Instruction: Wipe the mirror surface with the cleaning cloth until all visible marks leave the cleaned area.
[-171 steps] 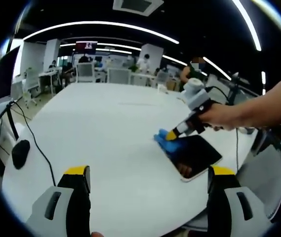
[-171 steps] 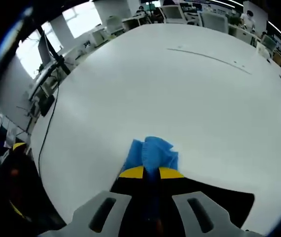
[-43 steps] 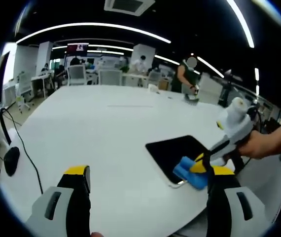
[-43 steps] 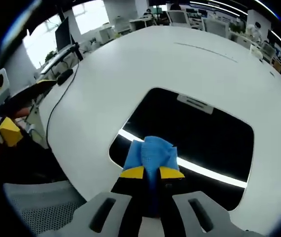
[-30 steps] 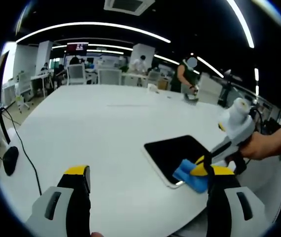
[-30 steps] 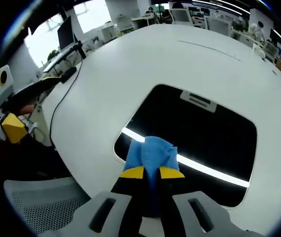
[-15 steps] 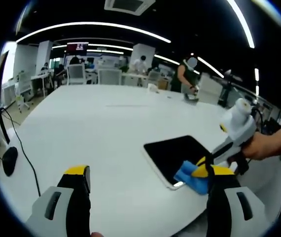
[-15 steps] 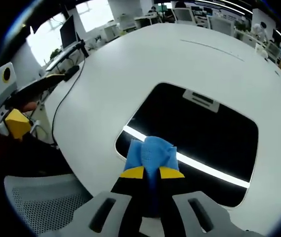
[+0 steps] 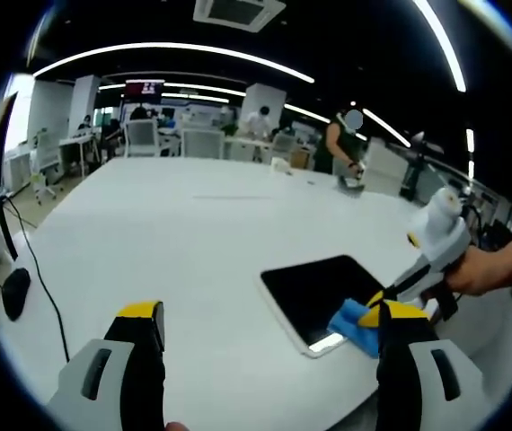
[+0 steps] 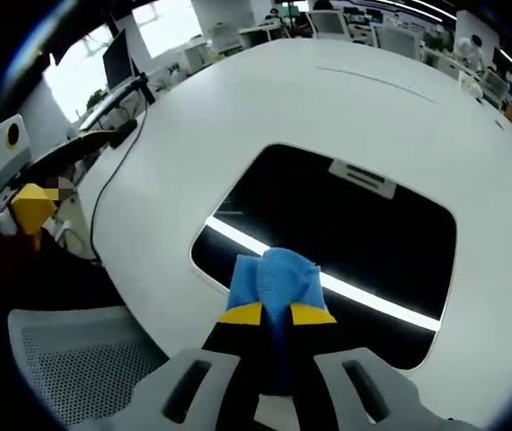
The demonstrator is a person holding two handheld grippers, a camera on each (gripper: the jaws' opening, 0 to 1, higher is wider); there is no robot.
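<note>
Left hand-held gripper (image 9: 269, 328) hangs over the round white worktop (image 9: 175, 233), jaws spread wide, gripping nothing. To its right lies the dark rectangular mirror (image 9: 321, 289) near the worktop's near-right edge. The right hand-held gripper (image 10: 277, 313) stays clamped on the blue cleaning cloth (image 10: 272, 280), which presses on the mirror's near edge; since a moment ago it has slid slightly along that edge, toward the mirror's corner.
</note>
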